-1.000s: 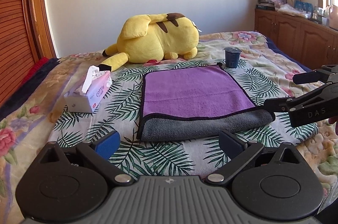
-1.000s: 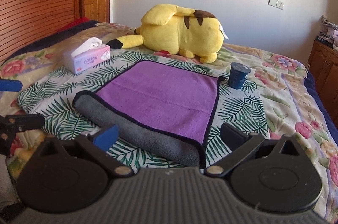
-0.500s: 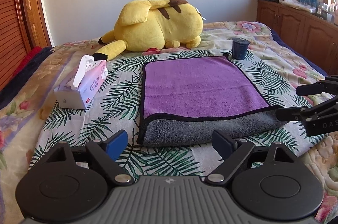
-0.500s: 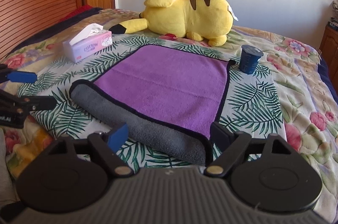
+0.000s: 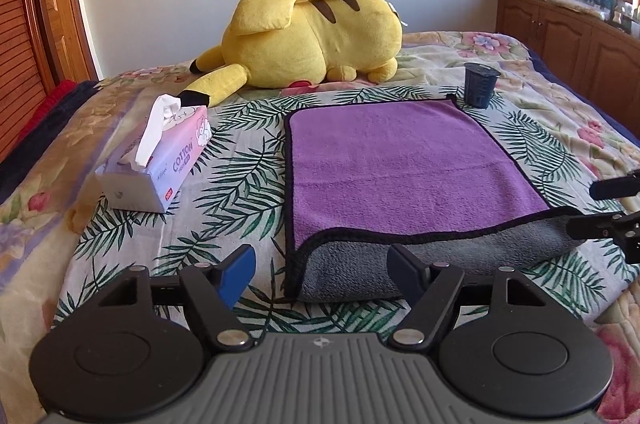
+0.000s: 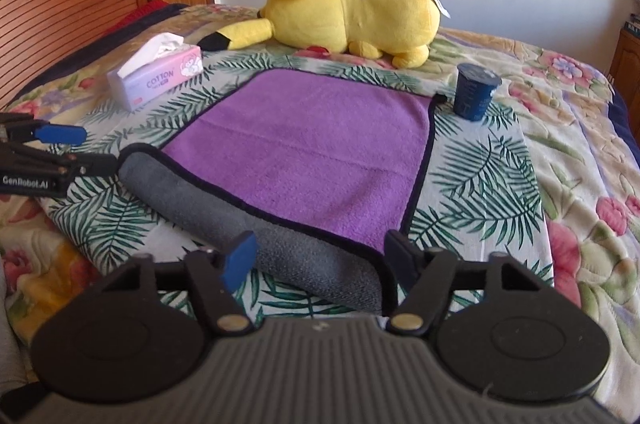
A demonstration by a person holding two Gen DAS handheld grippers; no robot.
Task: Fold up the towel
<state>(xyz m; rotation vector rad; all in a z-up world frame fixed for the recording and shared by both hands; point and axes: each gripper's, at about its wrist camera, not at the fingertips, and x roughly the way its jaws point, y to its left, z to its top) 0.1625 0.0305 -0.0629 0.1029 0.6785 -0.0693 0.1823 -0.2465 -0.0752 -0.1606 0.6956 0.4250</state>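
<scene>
1. Purple on top and grey underneath, the microfibre towel (image 5: 400, 163) is lying flat on the palm-leaf bedspread (image 5: 240, 175), its near edge doubled over so the grey side is showing as a soft roll.
2. I am holding my left gripper (image 5: 320, 264) spread wide and empty at the roll's left corner, ready to pinch it.
3. I am holding my right gripper (image 6: 320, 256) equally spread at the right corner, so both ends can lift together.
4. Tissue box (image 5: 160, 159), dark blue cup (image 5: 481, 85) and Pikachu plush (image 5: 312, 35) are sitting beside or beyond the towel.
</scene>
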